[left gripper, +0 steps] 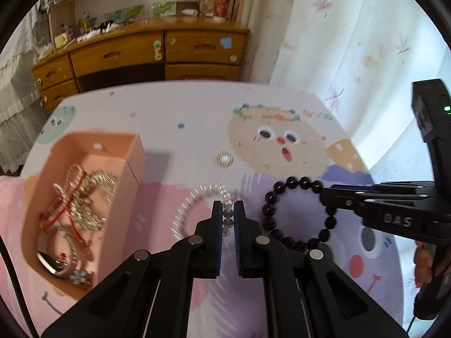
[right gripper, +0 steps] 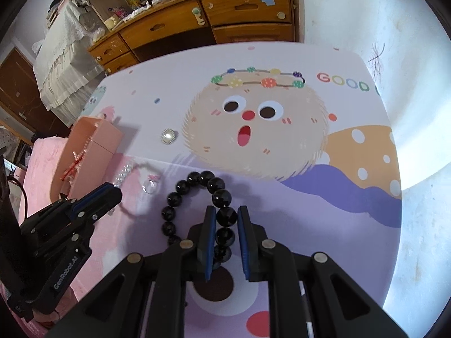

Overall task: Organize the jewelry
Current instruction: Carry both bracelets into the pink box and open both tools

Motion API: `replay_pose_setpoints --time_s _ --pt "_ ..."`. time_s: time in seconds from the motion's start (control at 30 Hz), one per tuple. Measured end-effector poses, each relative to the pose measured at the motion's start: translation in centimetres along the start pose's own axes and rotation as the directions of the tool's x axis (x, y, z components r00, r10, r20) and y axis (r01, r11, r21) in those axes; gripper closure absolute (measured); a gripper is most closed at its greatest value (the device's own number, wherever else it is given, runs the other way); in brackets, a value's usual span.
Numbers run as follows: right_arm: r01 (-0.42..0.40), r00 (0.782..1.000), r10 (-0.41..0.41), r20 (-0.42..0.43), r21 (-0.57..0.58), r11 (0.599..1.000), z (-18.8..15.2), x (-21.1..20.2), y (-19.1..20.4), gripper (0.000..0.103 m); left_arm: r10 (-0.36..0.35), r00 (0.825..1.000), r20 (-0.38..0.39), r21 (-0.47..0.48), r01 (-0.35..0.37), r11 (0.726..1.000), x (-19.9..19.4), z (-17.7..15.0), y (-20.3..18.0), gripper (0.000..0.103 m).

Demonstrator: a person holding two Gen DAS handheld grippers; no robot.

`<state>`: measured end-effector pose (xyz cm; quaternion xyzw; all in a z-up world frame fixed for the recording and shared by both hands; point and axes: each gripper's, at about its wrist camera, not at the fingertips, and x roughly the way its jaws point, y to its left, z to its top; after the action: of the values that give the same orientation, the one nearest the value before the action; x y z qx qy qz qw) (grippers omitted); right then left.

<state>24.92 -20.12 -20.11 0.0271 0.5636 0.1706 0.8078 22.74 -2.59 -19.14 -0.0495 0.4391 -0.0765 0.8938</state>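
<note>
My left gripper (left gripper: 227, 211) is shut on a clear/pearl bead bracelet (left gripper: 194, 197); the rest of its loop trails left over the table. It also shows in the right wrist view (right gripper: 125, 173), partly hidden behind the left gripper (right gripper: 112, 190). My right gripper (right gripper: 227, 215) is shut on a black bead bracelet (right gripper: 197, 181), whose loop hangs forward and left. In the left wrist view the black bracelet (left gripper: 293, 183) lies beside the right gripper (left gripper: 324, 197). A pink jewelry box (left gripper: 132, 152) on the left holds several pieces. A small round pearl brooch (left gripper: 225, 158) lies on the table.
The table has a cartoon-print mat (right gripper: 282, 140). The pink box (right gripper: 95, 138) stands at its left edge by pink fabric (right gripper: 36, 169). A wooden dresser (left gripper: 157, 50) stands behind the table, with a curtain (left gripper: 352, 42) on the right.
</note>
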Motion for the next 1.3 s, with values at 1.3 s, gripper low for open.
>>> replay_pose_setpoints --time_s 1.3 --pt "-0.136 0.93 0.2 0.308 -0.219 0.966 6.9 -8.8 21.8 0.088 -0.114 0.977 0.18 0.046 0.108 0.993 -14.8 6.2 14.3 0.097"
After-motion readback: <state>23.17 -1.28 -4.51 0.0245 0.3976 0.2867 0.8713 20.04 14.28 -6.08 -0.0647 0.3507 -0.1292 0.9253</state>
